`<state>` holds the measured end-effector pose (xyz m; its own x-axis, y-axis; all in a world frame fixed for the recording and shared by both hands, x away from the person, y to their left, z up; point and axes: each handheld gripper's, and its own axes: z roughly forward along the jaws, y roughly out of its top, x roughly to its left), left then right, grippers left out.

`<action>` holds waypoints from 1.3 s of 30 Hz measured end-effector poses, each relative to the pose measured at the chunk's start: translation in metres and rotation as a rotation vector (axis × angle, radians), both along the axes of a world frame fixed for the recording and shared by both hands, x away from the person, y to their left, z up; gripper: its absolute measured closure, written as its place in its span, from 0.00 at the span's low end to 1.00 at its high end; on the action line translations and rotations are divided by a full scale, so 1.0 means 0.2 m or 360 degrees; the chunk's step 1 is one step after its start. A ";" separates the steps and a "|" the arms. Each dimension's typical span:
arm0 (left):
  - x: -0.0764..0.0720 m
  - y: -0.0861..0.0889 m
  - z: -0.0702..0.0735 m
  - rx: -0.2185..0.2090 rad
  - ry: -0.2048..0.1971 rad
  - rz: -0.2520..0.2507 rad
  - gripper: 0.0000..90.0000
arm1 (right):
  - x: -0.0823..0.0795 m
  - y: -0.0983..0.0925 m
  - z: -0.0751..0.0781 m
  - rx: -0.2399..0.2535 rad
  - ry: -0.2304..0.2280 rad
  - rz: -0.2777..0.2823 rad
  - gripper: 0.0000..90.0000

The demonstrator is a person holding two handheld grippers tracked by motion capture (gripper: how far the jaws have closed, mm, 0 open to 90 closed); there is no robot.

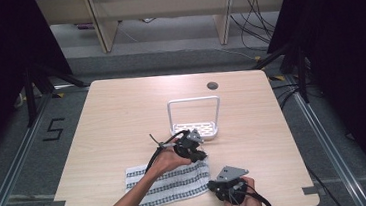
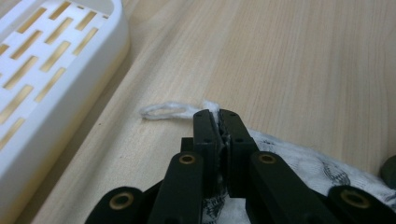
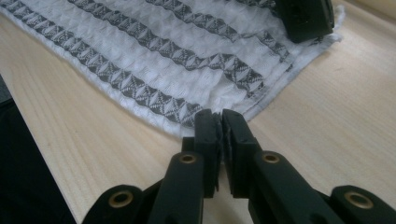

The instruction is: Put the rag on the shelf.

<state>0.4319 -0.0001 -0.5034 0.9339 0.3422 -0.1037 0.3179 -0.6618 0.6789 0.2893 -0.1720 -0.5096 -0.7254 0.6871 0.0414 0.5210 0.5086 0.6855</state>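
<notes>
A striped towel was spread flat at the table edge, before a white rack, one corner clamped by the left gripper, another by the right gripper. Thin bites at the hem could be lost if lifted unevenly.

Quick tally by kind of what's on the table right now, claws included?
Striped cloths: 1, the cloth, pinched at two corners
White slotted racks: 1, the rack, beyond the cloth
Claws: 2, left claw and right claw, both shut on the cloth
Total: 4
</notes>
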 end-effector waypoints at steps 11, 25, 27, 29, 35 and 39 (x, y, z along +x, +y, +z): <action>-0.03 0.15 0.26 -0.0116 -0.0092 0.0102 0.96 | 0.01 -0.03 0.17 0.0147 -0.0251 0.0015 0.97; -0.11 0.37 0.64 -0.0333 -0.0205 0.0315 0.96 | 0.08 -0.02 0.48 0.0321 -0.0450 0.0003 0.97; -0.12 0.41 0.70 -0.0388 -0.0213 0.0339 0.96 | 0.10 -0.02 0.54 0.0347 -0.0502 -0.0002 0.97; -0.14 0.42 0.73 -0.0405 -0.0229 0.0362 0.96 | 0.11 -0.02 0.57 0.0370 -0.0504 -0.0002 0.97; -0.19 0.50 0.87 -0.0549 -0.0212 0.0421 0.96 | 0.18 -0.04 0.77 0.0434 -0.0641 -0.0019 0.97; -0.20 0.51 0.91 -0.0592 -0.0220 0.0436 0.96 | 0.20 -0.05 0.88 0.0421 -0.0698 -0.0027 0.98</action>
<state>0.3924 0.1026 -0.3211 0.8283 0.5408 -0.1467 0.3366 -0.2708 0.9019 0.3289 -0.1815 -0.3335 -0.7023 0.7062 -0.0903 0.1621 0.2820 0.9456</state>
